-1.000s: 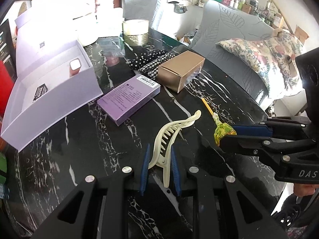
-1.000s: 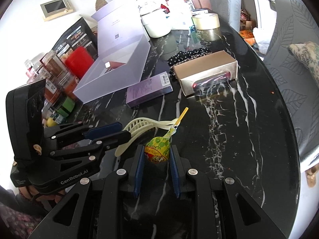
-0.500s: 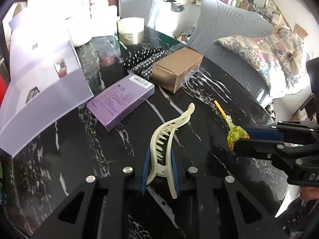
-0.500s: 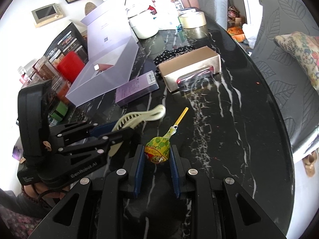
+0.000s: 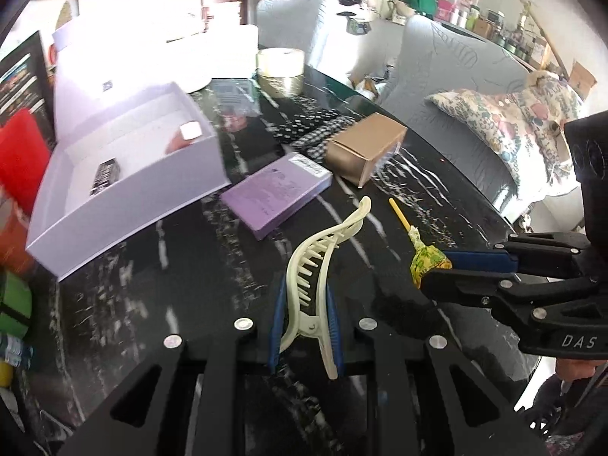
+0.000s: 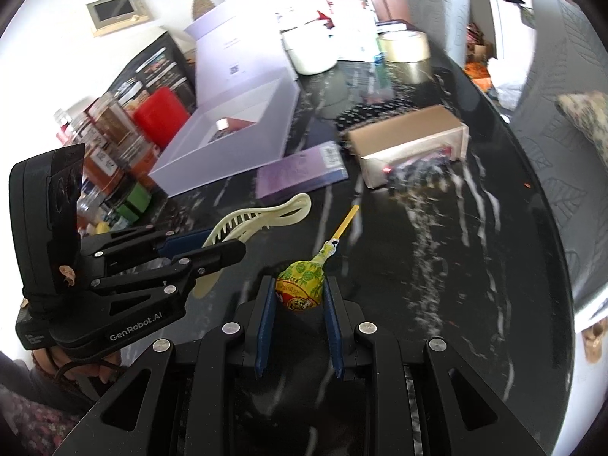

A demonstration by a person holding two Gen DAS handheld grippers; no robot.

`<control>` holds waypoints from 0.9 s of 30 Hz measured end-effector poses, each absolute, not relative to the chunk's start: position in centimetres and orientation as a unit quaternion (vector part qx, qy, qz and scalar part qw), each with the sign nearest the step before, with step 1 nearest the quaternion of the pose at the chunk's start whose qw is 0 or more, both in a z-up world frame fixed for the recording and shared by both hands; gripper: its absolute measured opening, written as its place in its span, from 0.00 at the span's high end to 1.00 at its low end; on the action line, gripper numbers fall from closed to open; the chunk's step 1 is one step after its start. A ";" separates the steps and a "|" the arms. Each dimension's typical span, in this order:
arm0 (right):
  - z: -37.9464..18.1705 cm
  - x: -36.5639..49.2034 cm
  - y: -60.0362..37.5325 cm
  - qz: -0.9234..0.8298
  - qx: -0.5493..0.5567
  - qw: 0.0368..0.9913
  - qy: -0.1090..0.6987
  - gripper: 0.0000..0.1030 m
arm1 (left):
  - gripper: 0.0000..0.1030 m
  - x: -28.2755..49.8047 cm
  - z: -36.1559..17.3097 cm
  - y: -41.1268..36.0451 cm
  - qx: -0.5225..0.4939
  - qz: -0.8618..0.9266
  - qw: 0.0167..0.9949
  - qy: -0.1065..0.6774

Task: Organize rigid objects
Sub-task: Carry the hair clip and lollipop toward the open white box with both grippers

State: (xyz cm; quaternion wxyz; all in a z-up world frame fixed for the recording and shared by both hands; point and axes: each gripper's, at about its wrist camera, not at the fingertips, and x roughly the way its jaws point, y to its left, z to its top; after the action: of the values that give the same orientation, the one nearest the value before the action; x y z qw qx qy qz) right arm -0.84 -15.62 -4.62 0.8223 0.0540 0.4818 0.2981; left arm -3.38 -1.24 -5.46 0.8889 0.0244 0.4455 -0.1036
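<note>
The hair clip (image 5: 315, 277), cream plastic with a row of teeth, sat low in the centre of the left wrist view, its hinge end clenched between the blue pads of the left gripper (image 5: 306, 326) and its curved tip reaching up toward the middle of the frame. In the right wrist view only the toothed front half of the clip showed at centre left; the rest was hidden behind the left gripper's black fingers. The lollipop (image 6: 302, 290), in a yellow and green wrapper, was held at its head by the right gripper (image 6: 298, 306) at lower centre, its yellow stick slanting to the upper right; the print on the wrapper was too small to read. Both grippers pointed steeply down over the black marbled tabletop (image 6: 475, 266). Of the person only fingers under each gripper and a scrap of flowered sleeve showed, cut off at the lower corners. The open white box (image 5: 125, 178) at upper left held two small things too blurred to name. The purple box (image 5: 275, 193) and the tan carton (image 5: 364, 148) lay beyond the clip, smeared by motion blur.
</note>
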 end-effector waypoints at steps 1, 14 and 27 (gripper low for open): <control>-4.6 -0.9 -15.2 0.304 0.052 0.821 0.481 0.76 | 0.80 -3.6 -5.3 -0.8 0.023 -0.099 0.890 0.444; -3.5 -1.7 -9.7 0.378 0.024 0.801 0.464 0.76 | 0.80 -7.0 -2.4 3.6 0.001 -0.034 0.910 0.412; -1.0 -1.6 -4.7 0.438 -0.015 0.789 0.431 0.76 | 0.80 -8.6 0.7 7.5 -0.014 0.022 0.926 0.377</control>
State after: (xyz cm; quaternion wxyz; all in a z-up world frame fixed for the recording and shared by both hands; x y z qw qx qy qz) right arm -1.60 -4.74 -1.05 0.7891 -0.0153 0.4306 0.4377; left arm -8.63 7.48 0.69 0.9257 -0.0136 0.3775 0.0216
